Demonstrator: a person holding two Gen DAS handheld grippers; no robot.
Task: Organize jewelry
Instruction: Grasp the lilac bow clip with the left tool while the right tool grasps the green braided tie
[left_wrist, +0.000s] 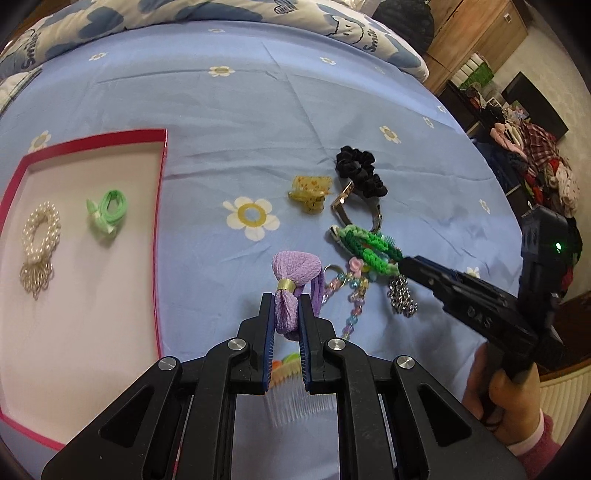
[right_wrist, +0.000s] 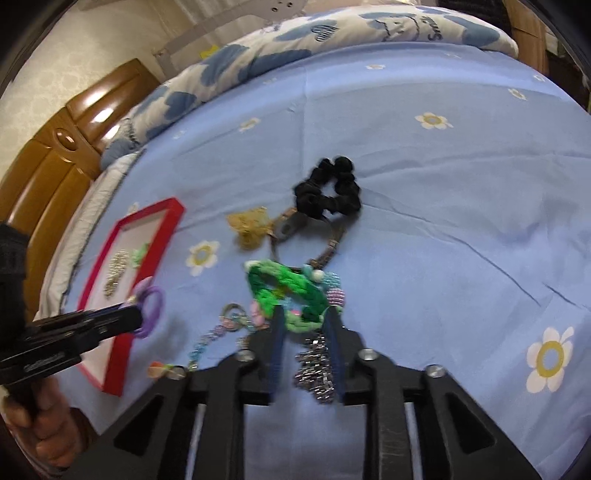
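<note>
My left gripper (left_wrist: 287, 301) is shut on a purple bow hair tie (left_wrist: 293, 280), held just above the blue bedsheet; it also shows in the right wrist view (right_wrist: 147, 306). My right gripper (right_wrist: 304, 317) has its fingers around the near end of a green braided bracelet (right_wrist: 284, 288), also visible in the left wrist view (left_wrist: 369, 247); the jaws look closed on it. A red-rimmed box (left_wrist: 162, 177) at left holds a pearl bracelet (left_wrist: 38, 236) and a light green hair tie (left_wrist: 109, 210).
On the sheet lie a black scrunchie (left_wrist: 360, 170), a yellow claw clip (left_wrist: 309, 192), a watch (left_wrist: 345, 206), a pastel bead chain (left_wrist: 352, 295), a silver cluster (left_wrist: 402, 295) and a clear comb (left_wrist: 295, 398). A folded quilt (left_wrist: 221, 11) lies behind.
</note>
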